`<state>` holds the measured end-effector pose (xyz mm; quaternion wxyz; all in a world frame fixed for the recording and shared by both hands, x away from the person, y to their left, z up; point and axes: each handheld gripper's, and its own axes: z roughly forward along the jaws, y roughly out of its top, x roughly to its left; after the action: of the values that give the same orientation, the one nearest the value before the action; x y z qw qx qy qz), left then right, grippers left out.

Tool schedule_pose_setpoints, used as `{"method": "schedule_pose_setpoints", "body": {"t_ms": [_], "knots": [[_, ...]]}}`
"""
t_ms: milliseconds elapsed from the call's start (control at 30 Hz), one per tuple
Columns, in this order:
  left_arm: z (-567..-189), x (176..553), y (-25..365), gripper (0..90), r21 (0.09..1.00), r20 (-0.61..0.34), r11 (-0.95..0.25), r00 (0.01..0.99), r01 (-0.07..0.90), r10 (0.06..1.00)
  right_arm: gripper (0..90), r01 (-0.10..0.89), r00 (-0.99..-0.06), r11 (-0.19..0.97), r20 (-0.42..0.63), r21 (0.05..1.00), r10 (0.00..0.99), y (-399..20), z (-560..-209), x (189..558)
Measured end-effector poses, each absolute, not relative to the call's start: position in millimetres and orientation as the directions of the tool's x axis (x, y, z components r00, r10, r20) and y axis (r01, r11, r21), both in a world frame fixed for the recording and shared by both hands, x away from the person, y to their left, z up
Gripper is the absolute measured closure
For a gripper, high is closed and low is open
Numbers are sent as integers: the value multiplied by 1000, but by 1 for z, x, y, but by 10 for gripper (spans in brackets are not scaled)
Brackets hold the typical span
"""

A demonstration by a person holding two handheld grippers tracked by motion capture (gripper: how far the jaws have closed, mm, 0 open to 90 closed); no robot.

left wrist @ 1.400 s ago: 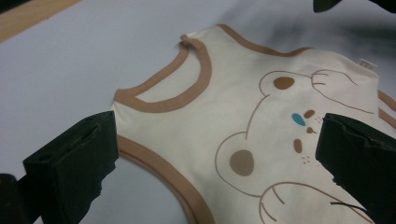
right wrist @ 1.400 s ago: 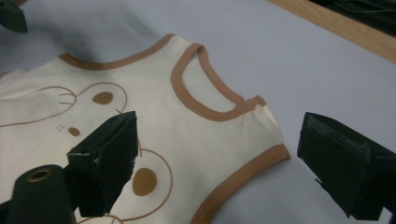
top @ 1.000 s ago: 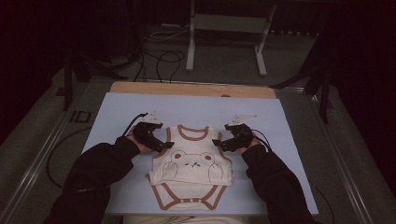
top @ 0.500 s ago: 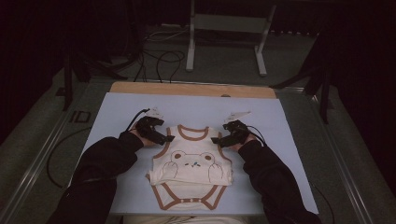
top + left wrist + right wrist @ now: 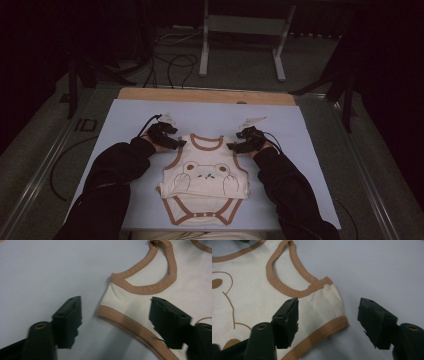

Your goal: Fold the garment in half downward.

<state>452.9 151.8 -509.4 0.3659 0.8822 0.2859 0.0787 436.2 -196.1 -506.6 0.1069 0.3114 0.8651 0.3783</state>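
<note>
Since a second ago both hands have slid toward the far edge of the surface [image 5: 125, 115], from the sides of the baby bodysuit [image 5: 205, 172] up to its shoulders; the garment itself lies as it did, flat near the middle of the near edge, neck opening facing the far edge.

From above, the left tool [image 5: 176, 142] sits at the garment's left shoulder and the right tool [image 5: 234, 146] at its right shoulder, but how far each is spread is too small to read there. The left gripper view settles it: the left tool [image 5: 115, 322] stands wide, its jaws straddling the brown-trimmed shoulder strap [image 5: 120, 302], one over bare surface, the other over cloth. The right gripper view shows the right tool [image 5: 328, 323] equally wide, one jaw above the cream fabric, the other above the surface, with the other strap [image 5: 329, 293] between them, and part of the bear print [image 5: 224, 297].
</note>
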Motion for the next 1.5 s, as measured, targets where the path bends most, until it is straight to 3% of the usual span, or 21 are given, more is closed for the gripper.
{"method": "schedule_pose_setpoints", "body": {"t_ms": [200, 733, 1133, 1333, 1500], "knots": [[-513, 454, 146, 331, 668, -79, -590, 831, 453, 550, 385, 474, -776, 524, 55, 707, 628, -197, -510, 441], [-518, 459, 135, 550, 644, -50, -616, 828, 454, 559, 483, 501, -755, 555, 22, 664, 655, -194, -520, 446], [-516, 455, 131, 811, 629, -101, -621, 842, 467, 531, 722, 493, -774, 577, 26, 651, 632, -186, -517, 440], [-516, 456, 131, 859, 625, -121, -618, 841, 477, 527, 807, 498, -781, 591, 32, 635, 624, -183, -515, 440], [-517, 456, 132, 873, 629, -136, -608, 839, 484, 527, 821, 492, -784, 597, 24, 633, 620, -181, -515, 440]]}}
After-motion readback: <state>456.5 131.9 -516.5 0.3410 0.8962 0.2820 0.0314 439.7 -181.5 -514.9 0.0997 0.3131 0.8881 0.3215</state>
